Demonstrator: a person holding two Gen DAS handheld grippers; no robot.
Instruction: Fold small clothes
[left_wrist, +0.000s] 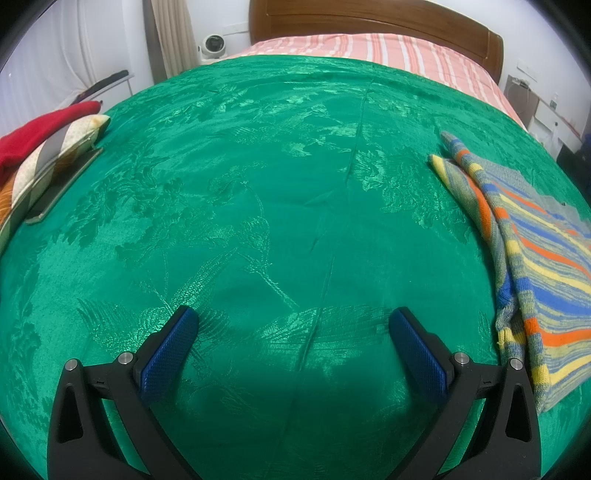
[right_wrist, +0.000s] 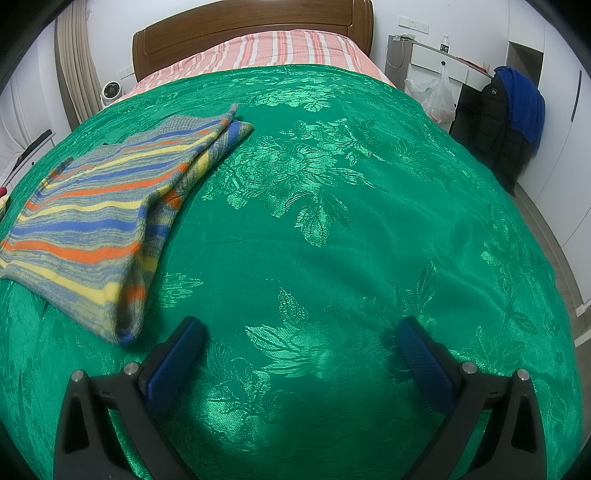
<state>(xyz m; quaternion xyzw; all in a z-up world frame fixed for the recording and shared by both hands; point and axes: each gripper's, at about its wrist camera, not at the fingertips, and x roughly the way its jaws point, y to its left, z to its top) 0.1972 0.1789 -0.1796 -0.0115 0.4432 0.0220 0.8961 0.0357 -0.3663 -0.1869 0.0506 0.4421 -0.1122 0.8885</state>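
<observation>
Lying folded between both wide-open, empty grippers (left_wrist: 293, 325) (right_wrist: 301, 334): striped sweater (right_wrist: 99, 218); pillows (left_wrist: 44, 147) left.

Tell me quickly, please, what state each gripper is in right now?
Left gripper: open, holding nothing.
Right gripper: open, holding nothing.

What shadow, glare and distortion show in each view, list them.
Left wrist view: strong fisheye bulge of the green bedspread, dark vignette corners, shadow near the open left gripper, sheen on the woven pattern. Right wrist view: same bulge, bright glare on the floral weave, shadow under the open right gripper, striped sweater slightly soft at its near edge.
</observation>
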